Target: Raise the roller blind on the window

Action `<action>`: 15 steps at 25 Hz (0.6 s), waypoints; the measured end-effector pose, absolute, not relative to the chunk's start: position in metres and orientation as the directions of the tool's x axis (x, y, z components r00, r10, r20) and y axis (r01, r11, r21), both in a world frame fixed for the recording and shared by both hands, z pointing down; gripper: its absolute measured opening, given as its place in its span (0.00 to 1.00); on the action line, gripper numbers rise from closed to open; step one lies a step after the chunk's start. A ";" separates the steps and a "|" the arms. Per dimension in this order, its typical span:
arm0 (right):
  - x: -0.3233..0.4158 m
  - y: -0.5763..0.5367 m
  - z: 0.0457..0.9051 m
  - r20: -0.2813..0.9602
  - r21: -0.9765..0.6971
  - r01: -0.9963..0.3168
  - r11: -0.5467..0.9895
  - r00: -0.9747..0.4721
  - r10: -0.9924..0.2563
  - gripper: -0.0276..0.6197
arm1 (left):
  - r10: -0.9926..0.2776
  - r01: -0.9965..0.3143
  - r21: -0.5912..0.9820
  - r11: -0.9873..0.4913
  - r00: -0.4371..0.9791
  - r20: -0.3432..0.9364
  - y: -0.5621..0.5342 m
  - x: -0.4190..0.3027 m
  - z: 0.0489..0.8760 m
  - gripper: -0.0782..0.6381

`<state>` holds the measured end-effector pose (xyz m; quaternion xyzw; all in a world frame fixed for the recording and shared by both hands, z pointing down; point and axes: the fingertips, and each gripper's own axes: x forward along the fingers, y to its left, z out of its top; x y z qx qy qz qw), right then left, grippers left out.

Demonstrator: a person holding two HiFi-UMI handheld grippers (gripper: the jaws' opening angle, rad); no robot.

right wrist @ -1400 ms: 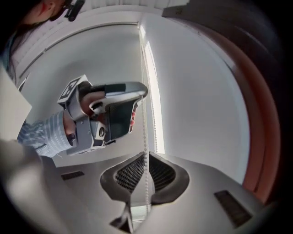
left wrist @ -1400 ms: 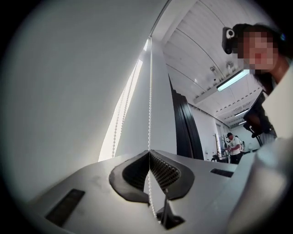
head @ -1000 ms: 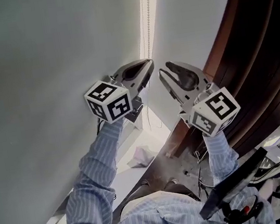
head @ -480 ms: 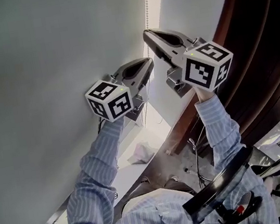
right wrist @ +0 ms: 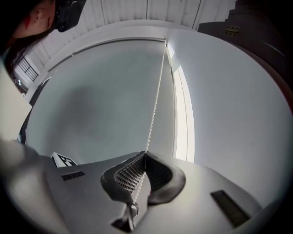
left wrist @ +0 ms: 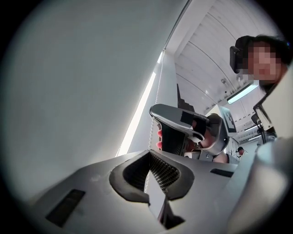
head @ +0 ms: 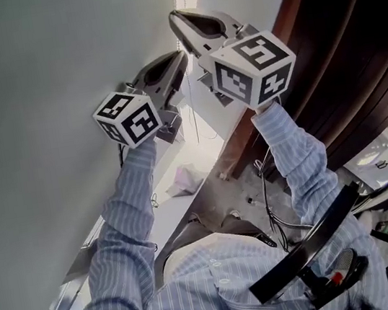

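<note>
Left of frame: roller blind (head: pixel 39 102), lowered. Your left tool (head: pixel 180 55) and right tool (head: pixel 174 21), upper centre, are both clamped on the bead chain (right wrist: pixel 153 109). Risk: pull with both pinching and beads may slip from the grip, or the chain may snap.

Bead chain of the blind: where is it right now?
In the right gripper view, the bead chain hangs along the right edge of the roller blind, beside the bright window gap, its lower part clamped in the right gripper.
</note>
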<state>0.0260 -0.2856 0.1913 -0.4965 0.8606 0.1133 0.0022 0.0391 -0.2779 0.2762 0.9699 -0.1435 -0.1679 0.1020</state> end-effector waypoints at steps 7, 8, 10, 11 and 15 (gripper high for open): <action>0.024 -0.283 0.323 0.053 0.116 -0.868 0.483 -0.480 -0.876 0.05 | -0.357 -0.304 0.400 -0.865 0.932 -0.066 -0.275 0.039 0.412 0.12; 0.022 -0.281 0.347 0.075 0.105 -0.875 0.473 -0.468 -0.881 0.05 | -0.361 -0.315 0.422 -0.850 0.932 -0.029 -0.272 0.039 0.435 0.12; 0.020 -0.278 0.391 0.128 0.082 -0.885 0.458 -0.447 -0.886 0.05 | -0.367 -0.349 0.449 -0.823 0.929 0.048 -0.267 0.038 0.479 0.12; 0.019 -0.276 0.413 0.161 0.072 -0.887 0.455 -0.440 -0.883 0.05 | -0.369 -0.366 0.460 -0.809 0.925 0.089 -0.264 0.039 0.501 0.12; 0.019 -0.261 0.505 0.330 0.040 -0.889 0.457 -0.420 -0.846 0.05 | -0.335 -0.432 0.512 -0.742 0.901 0.274 -0.245 0.032 0.586 0.12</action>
